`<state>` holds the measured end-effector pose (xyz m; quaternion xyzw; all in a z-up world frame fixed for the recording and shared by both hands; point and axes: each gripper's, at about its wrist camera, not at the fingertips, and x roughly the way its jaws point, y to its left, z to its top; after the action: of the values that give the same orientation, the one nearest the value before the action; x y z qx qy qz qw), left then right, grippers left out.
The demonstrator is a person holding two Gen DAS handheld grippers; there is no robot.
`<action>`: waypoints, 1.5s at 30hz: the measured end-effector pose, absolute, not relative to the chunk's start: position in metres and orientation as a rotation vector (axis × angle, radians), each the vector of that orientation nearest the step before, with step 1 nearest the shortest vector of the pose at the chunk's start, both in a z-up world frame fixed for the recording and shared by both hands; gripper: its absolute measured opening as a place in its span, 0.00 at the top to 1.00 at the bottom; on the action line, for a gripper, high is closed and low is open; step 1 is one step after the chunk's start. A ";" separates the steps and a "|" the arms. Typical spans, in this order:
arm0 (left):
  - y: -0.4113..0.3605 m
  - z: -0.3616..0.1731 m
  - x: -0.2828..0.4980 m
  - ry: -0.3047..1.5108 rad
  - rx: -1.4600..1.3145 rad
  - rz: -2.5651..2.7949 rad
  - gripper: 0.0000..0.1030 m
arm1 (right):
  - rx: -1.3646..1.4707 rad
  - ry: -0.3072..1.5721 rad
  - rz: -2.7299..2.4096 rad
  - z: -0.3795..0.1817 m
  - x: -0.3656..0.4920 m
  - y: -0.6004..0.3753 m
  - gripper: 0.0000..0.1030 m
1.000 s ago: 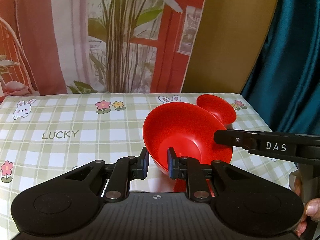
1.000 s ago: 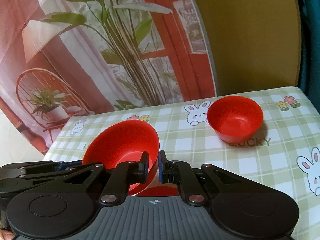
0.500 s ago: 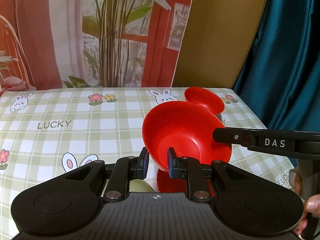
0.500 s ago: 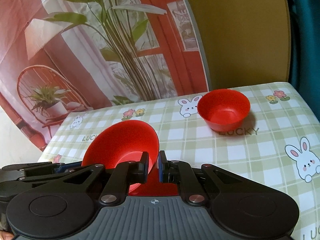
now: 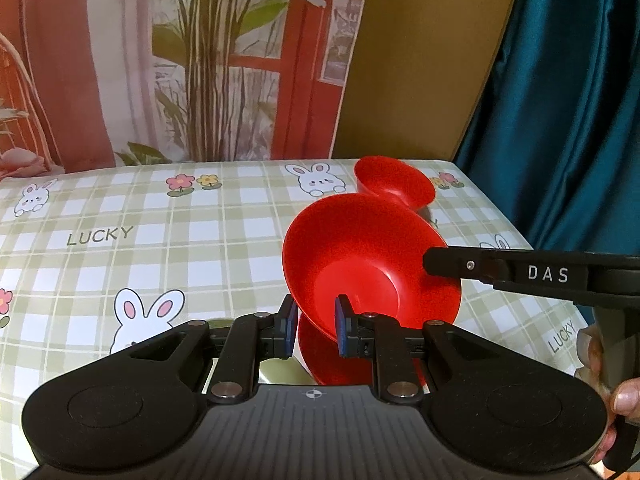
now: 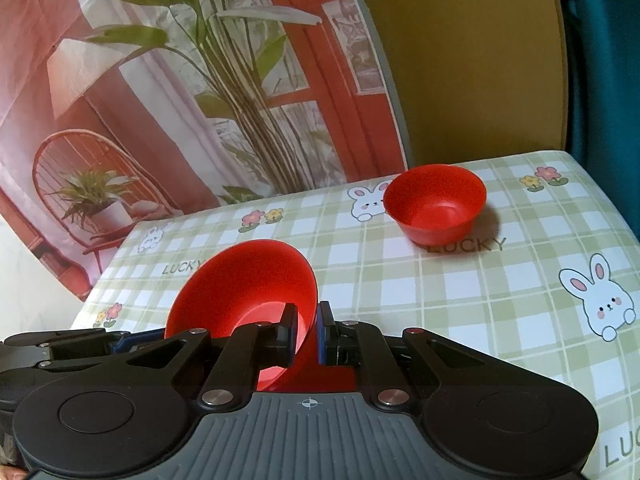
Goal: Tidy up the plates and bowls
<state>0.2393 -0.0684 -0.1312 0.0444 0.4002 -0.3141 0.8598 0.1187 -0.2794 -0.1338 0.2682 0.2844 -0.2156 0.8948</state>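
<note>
Red bowl [image 5: 372, 264] tilted, rim pinched by both hand-held grippers, left [image 5: 313, 326] and right [image 6: 306, 334].

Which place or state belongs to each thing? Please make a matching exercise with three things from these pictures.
Things:
1. large red bowl
2. small red bowl
3. curtain

States:
A. teal, hanging beyond the right edge of the tablecloth
B. upright on the tablecloth, untouched
C. tilted, rim gripped by the left hand-held gripper and the right hand-held gripper

Pairs: 1-C, 2-B, 3-A
</note>
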 end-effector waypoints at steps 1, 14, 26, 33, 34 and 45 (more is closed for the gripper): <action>-0.069 -0.132 0.239 0.842 0.097 -0.662 0.80 | 0.559 0.591 -0.448 -0.135 0.118 -0.280 0.91; -0.079 -0.148 0.237 0.901 0.145 -0.695 0.80 | 0.580 0.631 -0.472 -0.152 0.112 -0.283 0.91; -0.086 -0.163 0.237 0.942 0.172 -0.707 0.80 | 0.607 0.672 -0.484 -0.170 0.106 -0.286 0.91; -0.086 -0.163 0.236 0.942 0.187 -0.709 0.80 | 0.616 0.677 -0.483 -0.174 0.106 -0.288 0.91; -0.087 -0.163 0.236 0.941 0.190 -0.709 0.80 | 0.618 0.677 -0.482 -0.174 0.106 -0.288 0.91; -0.088 -0.160 0.235 0.929 0.204 -0.696 0.76 | 0.626 0.688 -0.487 -0.177 0.106 -0.290 0.91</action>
<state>0.2353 -0.0882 -0.1603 0.0963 0.4380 -0.3282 0.8314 0.1058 -0.2897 -0.1768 0.2987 0.3284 -0.2327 0.8653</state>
